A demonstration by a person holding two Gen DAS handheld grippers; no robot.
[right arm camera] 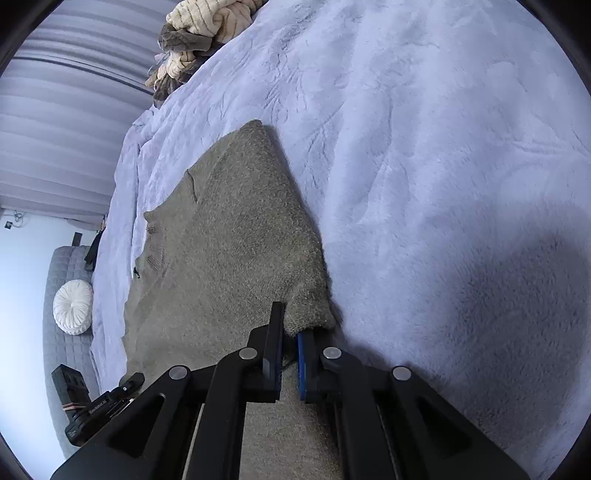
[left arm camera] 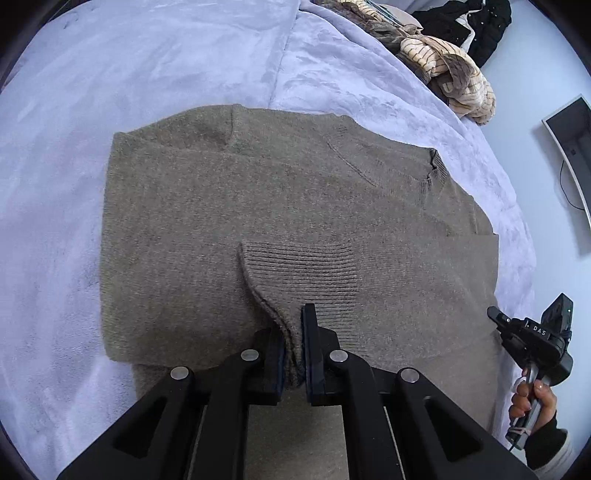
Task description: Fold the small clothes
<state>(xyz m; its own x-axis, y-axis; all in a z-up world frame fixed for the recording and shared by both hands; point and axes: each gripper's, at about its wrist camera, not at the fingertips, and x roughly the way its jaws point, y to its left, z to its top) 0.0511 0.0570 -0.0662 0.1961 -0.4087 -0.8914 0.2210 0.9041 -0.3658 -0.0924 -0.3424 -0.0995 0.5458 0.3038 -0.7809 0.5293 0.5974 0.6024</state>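
A taupe knit sweater (left arm camera: 229,221) lies partly folded on a lilac plush blanket (left arm camera: 110,66). My left gripper (left arm camera: 293,343) is shut on the sweater's ribbed sleeve cuff (left arm camera: 303,273), which lies across the body. In the right wrist view the same sweater (right arm camera: 229,240) stretches away, and my right gripper (right arm camera: 290,339) is shut on its near folded corner (right arm camera: 310,310) at the blanket's (right arm camera: 443,147) level. The right gripper also shows in the left wrist view (left arm camera: 532,339), at the sweater's right edge.
A heap of striped cream and brown clothes (left arm camera: 443,62) lies at the far edge of the bed, also in the right wrist view (right arm camera: 199,33). Black clothing (left arm camera: 469,22) lies beyond it. A grey quilted seat with a white round cushion (right arm camera: 72,306) stands beside the bed.
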